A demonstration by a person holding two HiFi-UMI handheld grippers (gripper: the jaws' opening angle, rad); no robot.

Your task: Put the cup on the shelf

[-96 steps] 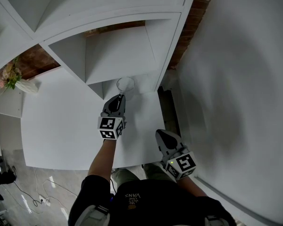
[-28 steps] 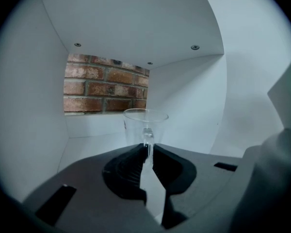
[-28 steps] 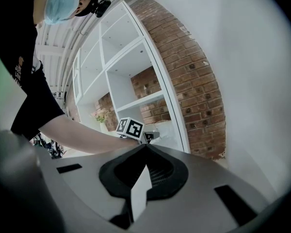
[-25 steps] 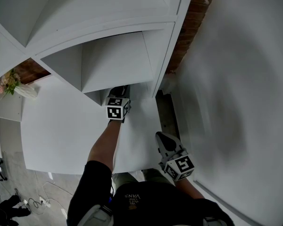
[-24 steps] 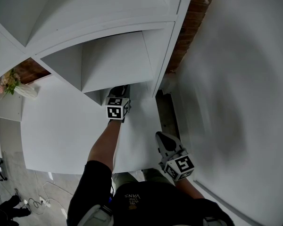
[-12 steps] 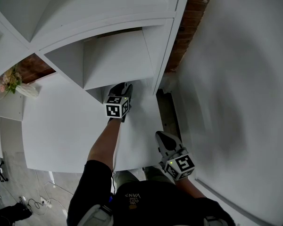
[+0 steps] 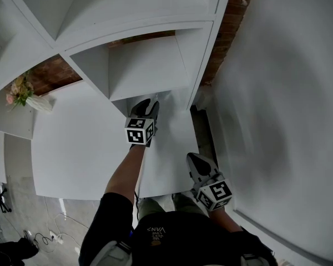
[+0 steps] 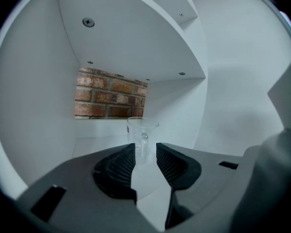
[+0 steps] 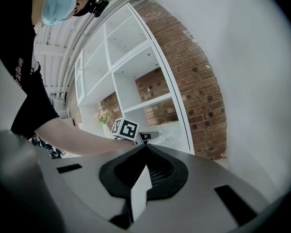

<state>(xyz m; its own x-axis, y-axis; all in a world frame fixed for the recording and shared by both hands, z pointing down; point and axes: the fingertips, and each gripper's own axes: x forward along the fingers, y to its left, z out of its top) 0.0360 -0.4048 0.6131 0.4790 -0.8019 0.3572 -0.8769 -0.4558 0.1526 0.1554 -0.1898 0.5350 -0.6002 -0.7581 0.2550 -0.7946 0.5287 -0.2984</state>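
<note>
A clear glass cup (image 8: pixel 142 131) with a handle stands upright on the floor of a white shelf compartment (image 8: pixel 99 142), brick behind it. My left gripper (image 8: pixel 145 147) points into that compartment and its jaws are opening. The cup's handle shows in the gap just past the tips, and the pads do not press on it. In the head view the left gripper (image 7: pixel 150 107) sits at the mouth of the lowest compartment of the shelf unit (image 7: pixel 147 65), and the cup is hidden there. My right gripper (image 7: pixel 195 160) hangs low near my body, shut and empty, as seen in its own view (image 9: pixel 145 147).
A brick wall (image 7: pixel 233 15) runs behind the shelf unit and a plain white wall (image 7: pixel 288 104) stands to the right. A vase of flowers (image 7: pixel 22 93) sits at the left. The white surface (image 7: pixel 77 148) lies under my left arm. Cables (image 7: pixel 39 240) trail on the floor.
My left gripper carried the cup into the compartment, then drew back a little toward me, so its jaws now show outside the shelf edge. The right gripper stayed put.
</note>
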